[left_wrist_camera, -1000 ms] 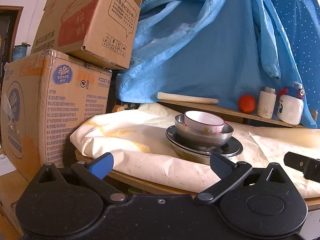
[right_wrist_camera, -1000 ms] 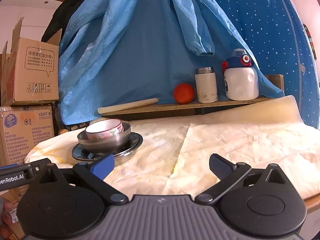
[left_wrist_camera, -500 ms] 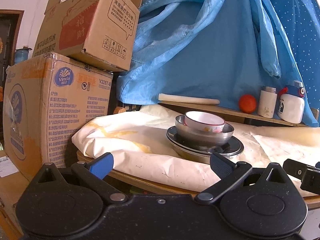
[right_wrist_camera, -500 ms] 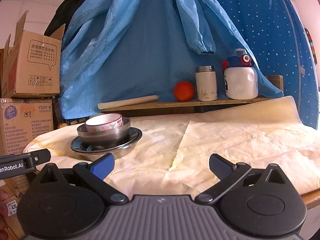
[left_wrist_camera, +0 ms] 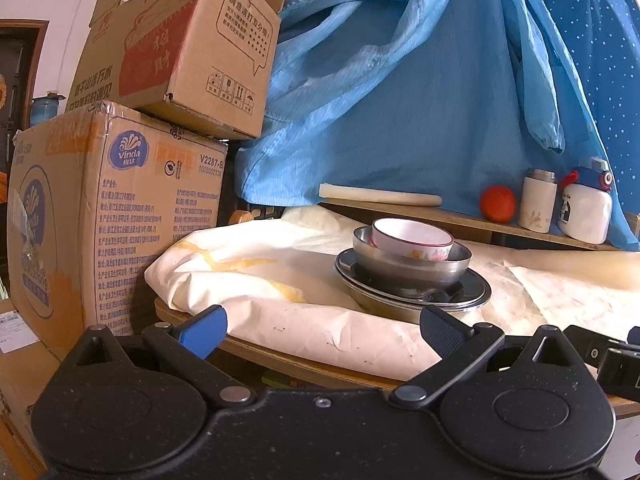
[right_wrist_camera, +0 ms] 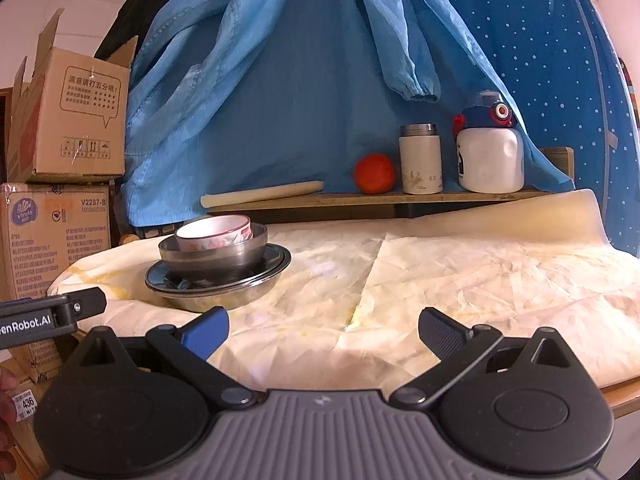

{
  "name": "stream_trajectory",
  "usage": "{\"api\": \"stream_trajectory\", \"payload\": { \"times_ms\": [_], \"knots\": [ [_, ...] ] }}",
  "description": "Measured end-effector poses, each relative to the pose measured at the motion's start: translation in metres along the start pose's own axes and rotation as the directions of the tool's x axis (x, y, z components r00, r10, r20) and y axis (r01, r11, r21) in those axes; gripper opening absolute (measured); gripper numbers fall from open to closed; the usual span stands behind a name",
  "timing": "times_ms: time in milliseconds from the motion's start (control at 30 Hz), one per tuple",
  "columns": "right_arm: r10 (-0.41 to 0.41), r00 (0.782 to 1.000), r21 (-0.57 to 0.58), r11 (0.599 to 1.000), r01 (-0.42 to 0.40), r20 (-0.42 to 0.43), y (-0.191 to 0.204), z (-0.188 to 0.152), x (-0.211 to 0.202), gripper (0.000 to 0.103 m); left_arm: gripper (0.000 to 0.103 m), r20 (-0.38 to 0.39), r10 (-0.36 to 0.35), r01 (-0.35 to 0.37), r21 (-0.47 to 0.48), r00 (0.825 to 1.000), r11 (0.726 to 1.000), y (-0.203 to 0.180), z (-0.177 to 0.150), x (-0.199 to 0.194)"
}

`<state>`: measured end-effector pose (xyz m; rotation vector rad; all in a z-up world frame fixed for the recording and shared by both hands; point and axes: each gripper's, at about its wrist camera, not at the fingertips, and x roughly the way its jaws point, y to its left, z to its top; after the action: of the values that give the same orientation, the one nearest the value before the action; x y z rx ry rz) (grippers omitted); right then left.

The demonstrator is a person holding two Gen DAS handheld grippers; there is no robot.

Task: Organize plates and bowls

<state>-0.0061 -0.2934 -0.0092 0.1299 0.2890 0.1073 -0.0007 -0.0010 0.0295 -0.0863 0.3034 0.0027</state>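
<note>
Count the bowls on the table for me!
2 bowls: a white bowl sits inside a metal bowl, both stacked on metal plates. More could hide underneath.

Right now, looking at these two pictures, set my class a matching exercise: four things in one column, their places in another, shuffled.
Things:
1. pink bowl
2. steel bowl
3. orange
4. top box

Places:
A. on the Vinda box
B. on the shelf, left of the flask
C. inside the steel bowl
D. on the steel plates

Pairs: 1-C, 2-D, 3-B, 4-A
</note>
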Motion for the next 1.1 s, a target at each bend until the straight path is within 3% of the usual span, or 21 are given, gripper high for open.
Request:
{"api": "stream_trajectory", "payload": {
  "times_ms": [1100],
  "knots": [
    [-0.003, 1.0, -0.006, 1.0, 0.003, -0.005, 0.001, -0.0007, 0.0006, 0.103, 0.102, -0.005, -0.001, 0.001, 0.002, 1.0, 1.0, 0.0004, -0.0021, 0.0014]
  ]
}}
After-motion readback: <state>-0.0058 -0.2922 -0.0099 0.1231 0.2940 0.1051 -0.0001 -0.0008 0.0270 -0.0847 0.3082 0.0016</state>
